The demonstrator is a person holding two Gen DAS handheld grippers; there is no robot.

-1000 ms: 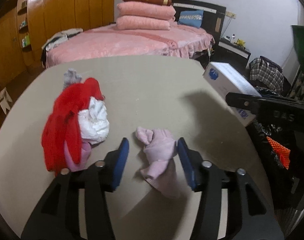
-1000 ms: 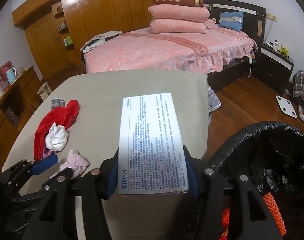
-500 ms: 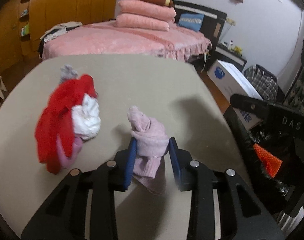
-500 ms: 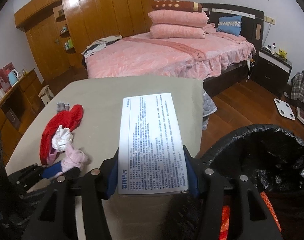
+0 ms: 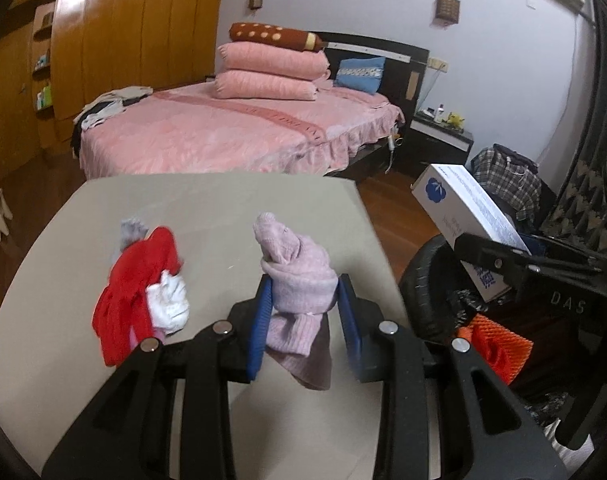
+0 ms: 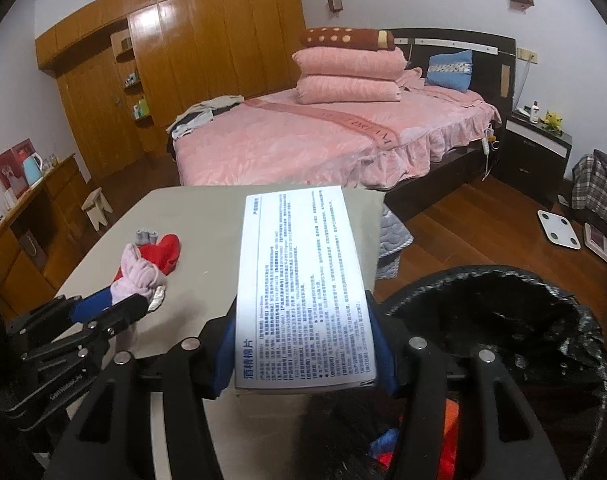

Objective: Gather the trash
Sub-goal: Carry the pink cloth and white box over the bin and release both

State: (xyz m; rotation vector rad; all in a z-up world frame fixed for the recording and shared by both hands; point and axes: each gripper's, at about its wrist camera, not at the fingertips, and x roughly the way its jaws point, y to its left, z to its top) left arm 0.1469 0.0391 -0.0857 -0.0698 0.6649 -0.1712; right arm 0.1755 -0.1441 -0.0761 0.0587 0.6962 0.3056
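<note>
Red cloth pile [image 5: 133, 304] with a white wad sits left on the beige table [image 5: 207, 208]. The left gripper [image 5: 301, 312], open a second ago, now pinches the fuzzy pink sock [image 5: 297, 280] clear of the tabletop. Right gripper [image 6: 305, 344] clamps a white printed box [image 6: 303, 288] beside the black-lined bin [image 6: 515, 320].

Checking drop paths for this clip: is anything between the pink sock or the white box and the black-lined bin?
Nothing visible blocks either. The pink sock is clamped in the left gripper above the table; the white box sits in the right gripper, beside the open bin.
</note>
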